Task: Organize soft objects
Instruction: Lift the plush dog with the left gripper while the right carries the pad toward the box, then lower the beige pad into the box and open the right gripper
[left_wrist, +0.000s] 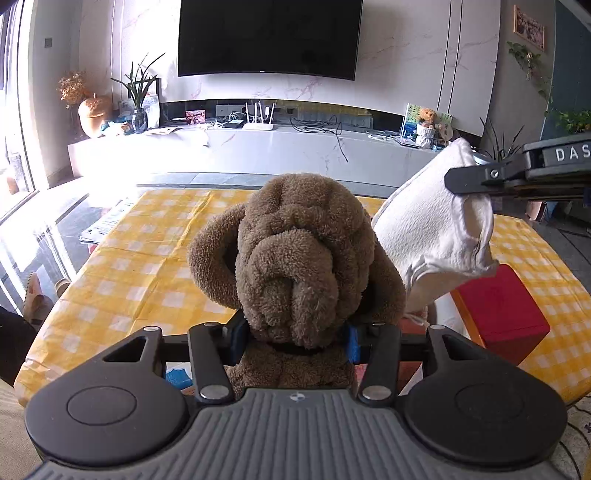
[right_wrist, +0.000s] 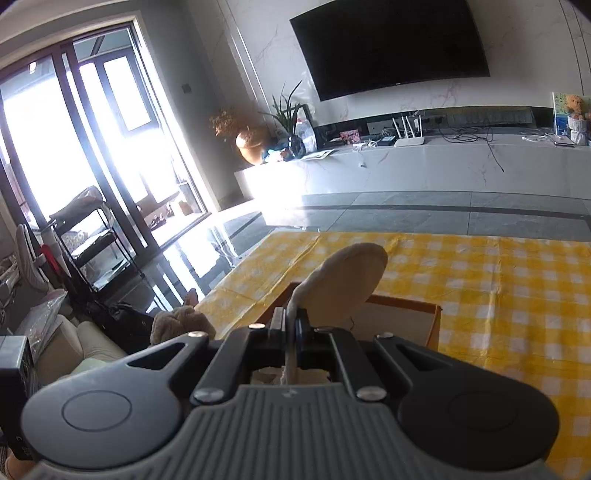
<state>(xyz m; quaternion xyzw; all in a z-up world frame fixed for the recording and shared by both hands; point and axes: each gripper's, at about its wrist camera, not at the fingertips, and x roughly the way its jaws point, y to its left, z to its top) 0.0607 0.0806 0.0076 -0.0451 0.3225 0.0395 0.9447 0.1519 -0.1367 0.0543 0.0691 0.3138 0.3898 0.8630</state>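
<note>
1. Clamping a brown plush dog (left_wrist: 295, 258) at the neck, left gripper (left_wrist: 295, 341) holds it upright above the table.
2. Right gripper (right_wrist: 291, 332), pinched tight on a white pillow's (left_wrist: 439, 229) edge, pillow raised beside the dog.
3. Red box (left_wrist: 506, 314) on yellow checked tablecloth (left_wrist: 147, 258), under the pillow.
4. Television (left_wrist: 269, 37) on far wall.

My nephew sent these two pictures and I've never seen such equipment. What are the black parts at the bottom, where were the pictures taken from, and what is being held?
No robot here: a person holds a two-finger tool in each hand, with a camera on each looking along the fingers. The left camera shows the left tool shut on a brown plush dog. The right tool, seen from its own camera, pinches a white pillow. Below lies a yellow checked tablecloth with a red box on it.
</note>
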